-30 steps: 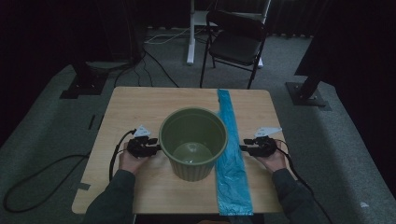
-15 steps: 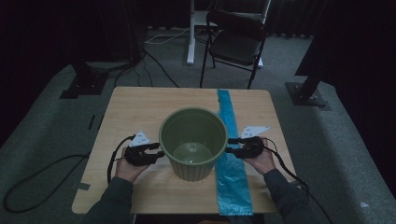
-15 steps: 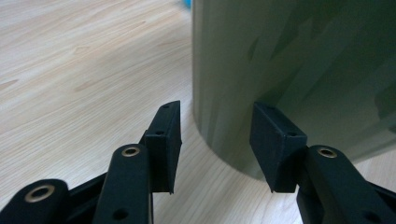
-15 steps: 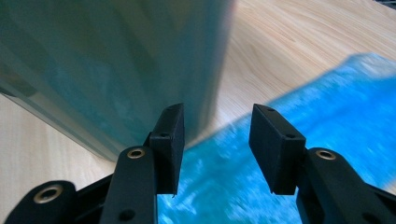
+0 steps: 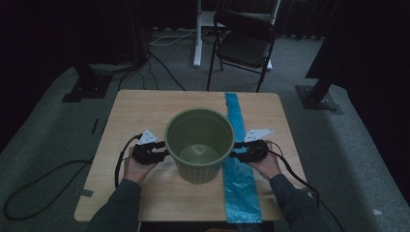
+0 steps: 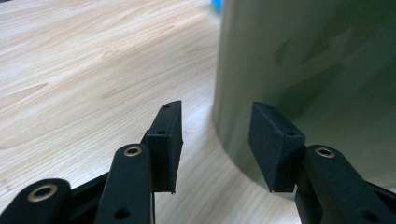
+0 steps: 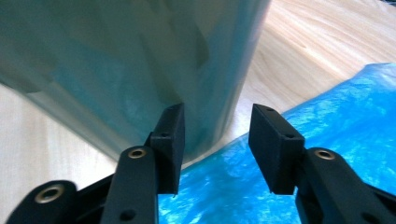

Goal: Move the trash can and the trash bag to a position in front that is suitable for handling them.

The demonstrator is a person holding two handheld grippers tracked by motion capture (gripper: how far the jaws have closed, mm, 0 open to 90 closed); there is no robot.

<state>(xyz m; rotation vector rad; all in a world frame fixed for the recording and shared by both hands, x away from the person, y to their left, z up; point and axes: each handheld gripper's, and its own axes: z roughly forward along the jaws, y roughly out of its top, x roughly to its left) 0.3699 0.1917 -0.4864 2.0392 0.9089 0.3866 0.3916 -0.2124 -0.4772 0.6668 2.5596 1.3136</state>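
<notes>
Both tongs (image 5: 164,154) (image 5: 234,155) closed in on ribbed green bucket (image 5: 199,145).

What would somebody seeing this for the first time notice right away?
A big green bucket stands upright mid-table, its right side on a bright blue plastic strip that runs front to back. The left gripper and right gripper flank it, jaws open at its walls.
</notes>
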